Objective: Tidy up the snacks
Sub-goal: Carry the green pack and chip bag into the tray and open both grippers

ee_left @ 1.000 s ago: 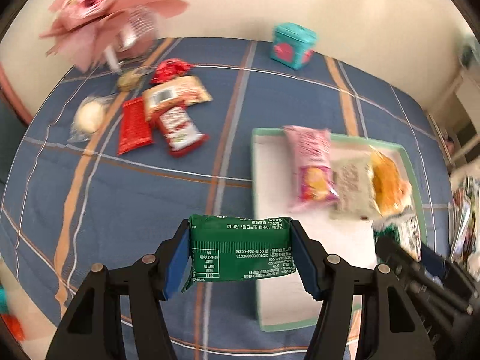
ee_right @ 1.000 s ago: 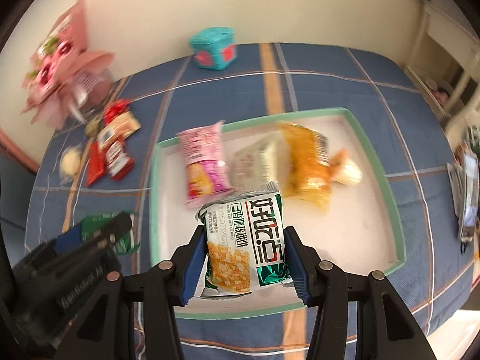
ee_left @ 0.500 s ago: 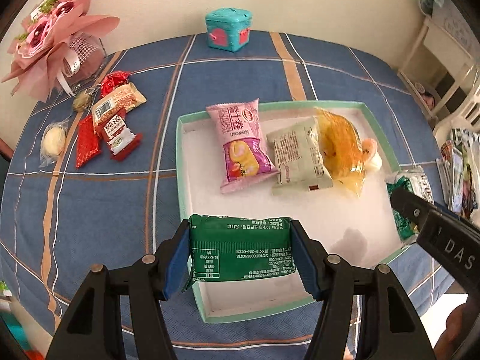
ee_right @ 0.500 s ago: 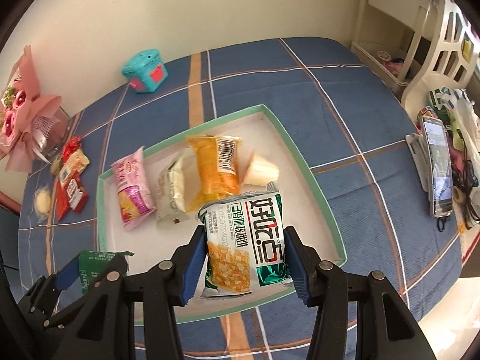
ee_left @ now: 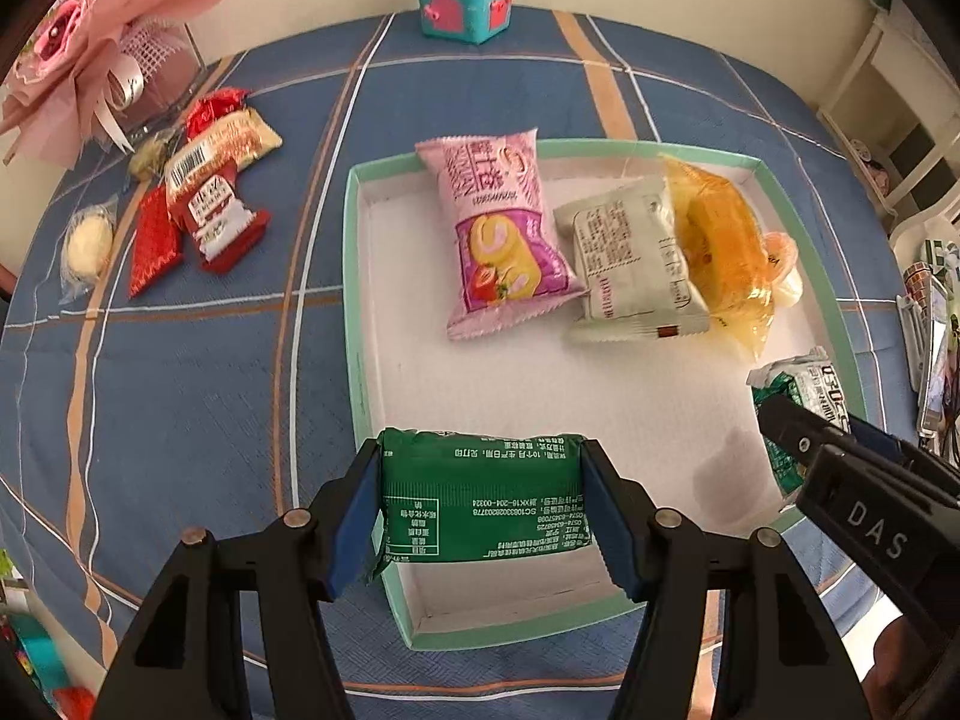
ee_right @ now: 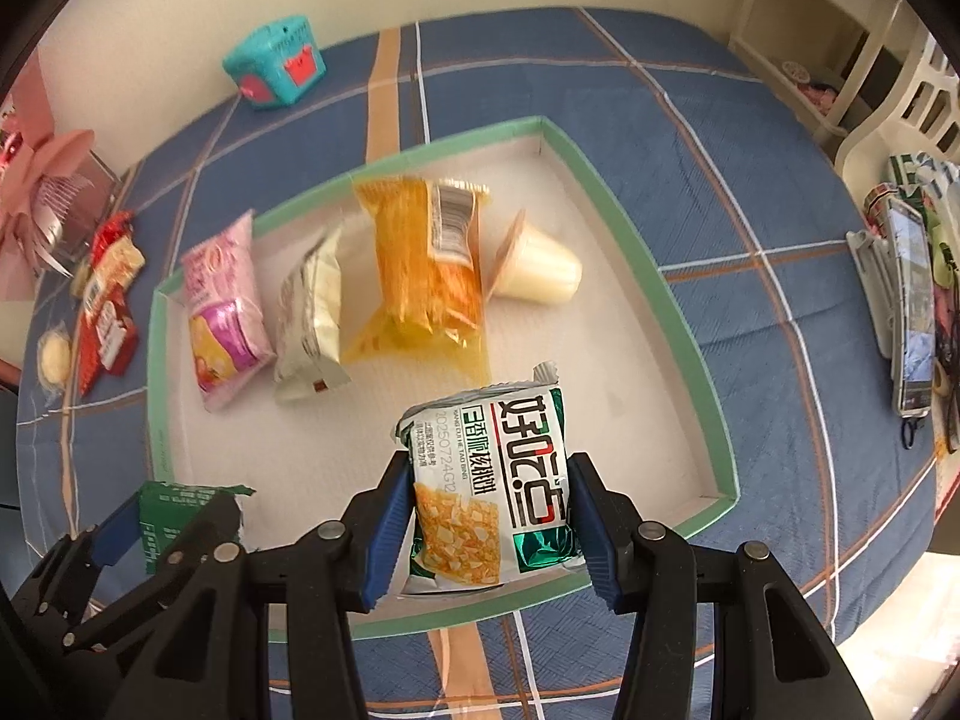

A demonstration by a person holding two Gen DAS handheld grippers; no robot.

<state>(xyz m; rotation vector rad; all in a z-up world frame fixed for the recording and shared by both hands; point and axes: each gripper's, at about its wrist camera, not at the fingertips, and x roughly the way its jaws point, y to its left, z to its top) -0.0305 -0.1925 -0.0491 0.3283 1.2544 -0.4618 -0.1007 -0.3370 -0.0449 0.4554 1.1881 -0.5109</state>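
Green snack packet point(ee_left: 483, 495), glossy foil, sits clamped between left claw point(ee_left: 483, 516) pads, lower centre, over the tray point(ee_left: 354, 276) rim. Right claw point(ee_right: 489, 525) grips a crinkly green-white packet point(ee_right: 501, 492) above the tray's white floor.

In the left wrist view the right gripper point(ee_left: 780, 420) covers most of the white-and-green snack bag point(ee_left: 810, 378), and the orange packet point(ee_left: 720, 240) hides most of the jelly cup point(ee_left: 786, 264). The pink bouquet point(ee_left: 90, 30) runs off the frame. In the right wrist view the orange packet point(ee_right: 420, 264) is motion-blurred, and the left gripper's fingers point(ee_right: 198, 516) cover the lower part of the green packet point(ee_right: 174, 504).
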